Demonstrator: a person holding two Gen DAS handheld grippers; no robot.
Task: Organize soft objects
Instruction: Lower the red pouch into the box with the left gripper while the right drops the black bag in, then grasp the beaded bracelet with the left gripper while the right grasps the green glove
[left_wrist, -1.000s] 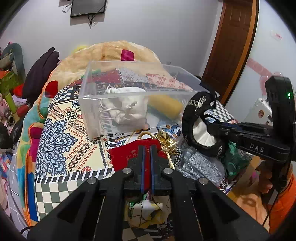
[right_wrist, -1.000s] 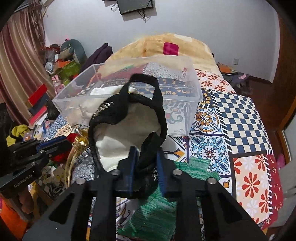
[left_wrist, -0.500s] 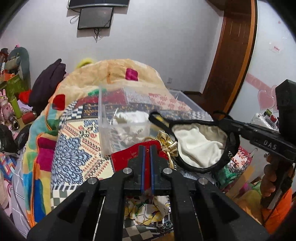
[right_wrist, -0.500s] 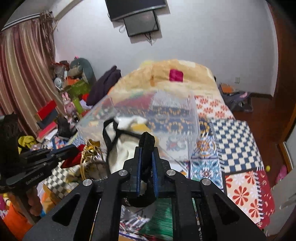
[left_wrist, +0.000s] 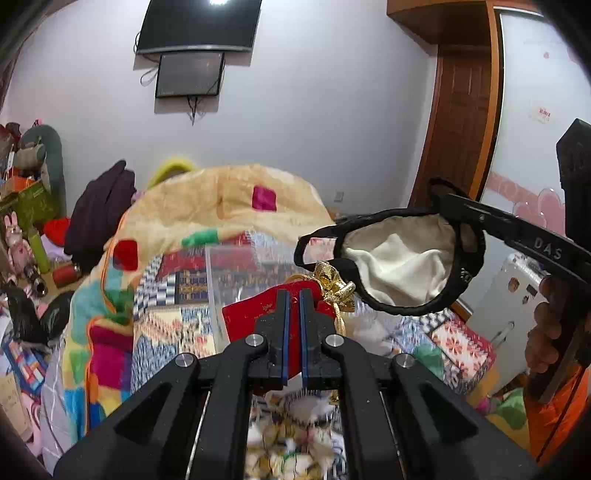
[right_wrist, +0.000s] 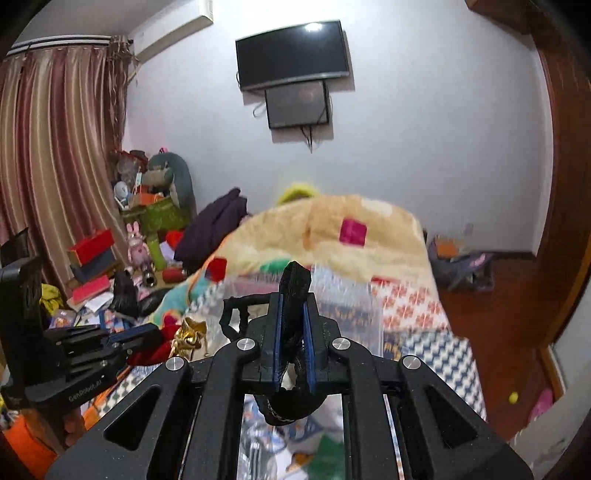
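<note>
My left gripper (left_wrist: 291, 295) is shut on a red pouch (left_wrist: 251, 314) with a gold bow (left_wrist: 334, 284), held up above the bed. My right gripper (right_wrist: 293, 302) is shut on the black bag (right_wrist: 293, 284). In the left wrist view this black bag with its white lining (left_wrist: 399, 266) hangs open from the right gripper (left_wrist: 441, 201), just right of the pouch. The clear plastic bin (left_wrist: 236, 266) sits on the bed behind and below both. In the right wrist view the left gripper (right_wrist: 155, 334) with the red pouch (right_wrist: 155, 352) is at lower left.
A patchwork bedspread (left_wrist: 166, 325) covers the bed, with a yellow blanket (left_wrist: 221, 206) heaped at its far end. Cluttered toys and boxes (right_wrist: 110, 251) line the left wall. A wooden door (left_wrist: 458, 122) stands at right. More soft items (left_wrist: 295, 443) lie below my left gripper.
Both grippers have risen with their loads and tilted upward; the bin and bed have dropped lower in both views. The black bag now hangs higher, level with the pouch.
</note>
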